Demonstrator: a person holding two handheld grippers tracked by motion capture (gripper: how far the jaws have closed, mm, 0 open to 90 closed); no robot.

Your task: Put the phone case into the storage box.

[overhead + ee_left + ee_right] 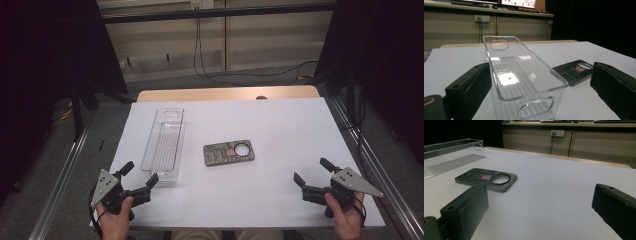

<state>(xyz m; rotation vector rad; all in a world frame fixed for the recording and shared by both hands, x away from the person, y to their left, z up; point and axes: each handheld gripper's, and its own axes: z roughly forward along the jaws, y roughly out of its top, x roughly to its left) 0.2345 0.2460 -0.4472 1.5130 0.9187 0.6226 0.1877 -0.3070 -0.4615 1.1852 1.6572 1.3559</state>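
A clear plastic bin [164, 143] lies lengthwise on the white table [280, 130], left of centre. A dark patterned phone case [228, 152] with a round hole lies flat at the middle. My left gripper [140, 174] is open near the front left, just short of the bin's near end; in the left gripper view the bin [524, 77] stands between and beyond the jaws, the case [574, 71] to its right. My right gripper [313, 171] is open at the front right, nothing between its jaws. In the right gripper view the case [486, 180] lies ahead on the left, the bin [449, 155] beyond it.
Dark curtains [45, 60] hang at both sides. Metal rails [370, 160] run along the table's left and right. Cables [210, 55] hang against the far wall. The right half of the table has free room.
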